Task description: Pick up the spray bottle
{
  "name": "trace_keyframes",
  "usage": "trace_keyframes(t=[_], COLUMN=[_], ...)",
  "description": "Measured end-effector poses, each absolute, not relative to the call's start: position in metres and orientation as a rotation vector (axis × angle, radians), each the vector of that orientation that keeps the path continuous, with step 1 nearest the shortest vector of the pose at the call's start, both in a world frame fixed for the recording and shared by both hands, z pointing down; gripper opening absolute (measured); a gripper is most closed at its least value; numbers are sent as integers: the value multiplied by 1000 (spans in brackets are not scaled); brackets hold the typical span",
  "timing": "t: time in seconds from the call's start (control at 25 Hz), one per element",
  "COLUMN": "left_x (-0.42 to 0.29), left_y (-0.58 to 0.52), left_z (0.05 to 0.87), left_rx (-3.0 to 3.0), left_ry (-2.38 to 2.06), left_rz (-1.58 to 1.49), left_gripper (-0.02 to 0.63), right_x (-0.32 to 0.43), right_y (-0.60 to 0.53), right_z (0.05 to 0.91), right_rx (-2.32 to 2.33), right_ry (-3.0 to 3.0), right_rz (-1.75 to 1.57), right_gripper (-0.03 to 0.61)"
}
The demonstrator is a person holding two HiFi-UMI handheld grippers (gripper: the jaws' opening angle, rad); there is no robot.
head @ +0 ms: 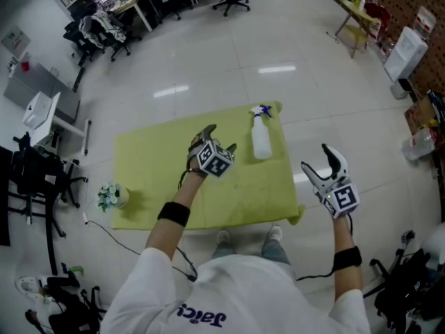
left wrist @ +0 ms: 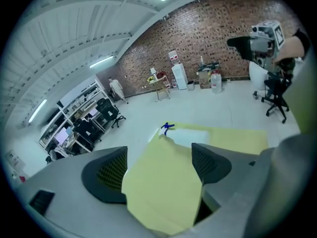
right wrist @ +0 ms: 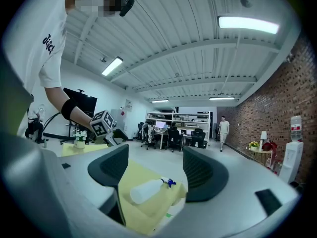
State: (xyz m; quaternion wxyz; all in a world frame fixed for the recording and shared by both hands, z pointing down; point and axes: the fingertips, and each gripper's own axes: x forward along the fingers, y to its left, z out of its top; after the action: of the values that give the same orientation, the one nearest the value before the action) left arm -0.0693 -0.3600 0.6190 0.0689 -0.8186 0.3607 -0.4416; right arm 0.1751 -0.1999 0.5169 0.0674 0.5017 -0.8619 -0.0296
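Observation:
The spray bottle, white with a blue nozzle, lies on its side near the far right corner of a yellow-green table. My left gripper hovers open over the table's middle, just left of the bottle. My right gripper is open too and held off the table's right edge, level with the bottle. In the left gripper view the bottle lies beyond the open gripper, with the right gripper high at the right. In the right gripper view the bottle shows between the spread jaws of the gripper, some way off.
A small pot of flowers stands at the table's left front corner. Office chairs and desks fill the far left. A small yellow table and a water dispenser stand far right. A person walks in the distance.

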Motion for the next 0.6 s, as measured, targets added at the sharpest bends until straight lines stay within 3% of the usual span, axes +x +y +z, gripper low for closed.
trace_keyframes(t=[0.6], left_x=[-4], left_y=[-388], left_z=[647], left_rx=[-3016], left_ry=[1153], left_rz=[-1280], left_gripper=[413], right_x=[200], right_y=[-192], right_z=[532], right_rx=[1546], right_ry=[-2571], right_rz=[-33], right_gripper=[353])
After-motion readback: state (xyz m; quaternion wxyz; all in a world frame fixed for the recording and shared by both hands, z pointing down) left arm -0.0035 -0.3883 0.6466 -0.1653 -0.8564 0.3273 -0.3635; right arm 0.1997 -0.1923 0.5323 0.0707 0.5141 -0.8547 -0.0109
